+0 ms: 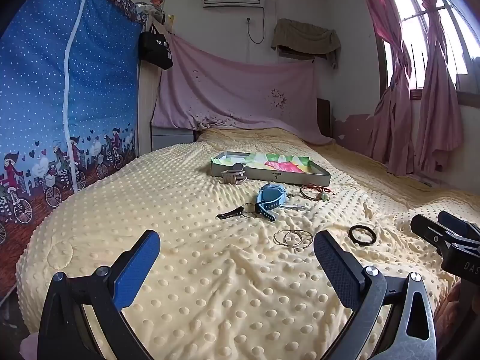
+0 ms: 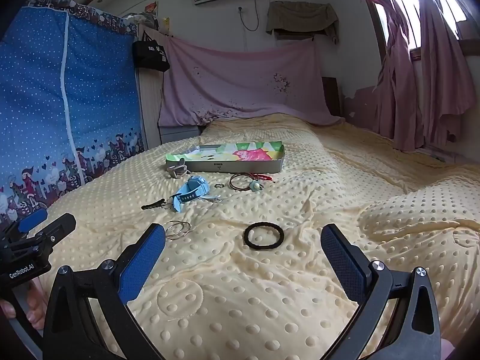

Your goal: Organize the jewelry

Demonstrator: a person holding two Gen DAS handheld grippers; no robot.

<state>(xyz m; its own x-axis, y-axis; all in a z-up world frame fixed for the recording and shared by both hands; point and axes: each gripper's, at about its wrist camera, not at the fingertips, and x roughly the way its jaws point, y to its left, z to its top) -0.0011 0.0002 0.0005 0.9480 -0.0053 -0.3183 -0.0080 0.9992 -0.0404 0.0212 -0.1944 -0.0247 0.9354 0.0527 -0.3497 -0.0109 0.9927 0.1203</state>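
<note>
While both sets of jaws are spread wide and carry nothing, the right gripper (image 2: 243,258) is lined up on the black hair band (image 2: 263,235) near the bed's (image 2: 240,300) foot edge. A clean pick is favoured if one pad is slid under the band's near rim, since the dimpled cover yields. The thin bangles (image 1: 293,238) lie just ahead of the left gripper (image 1: 237,258); the open box (image 2: 249,165) waits mid-bed beyond the blue watch (image 2: 192,193).
</note>
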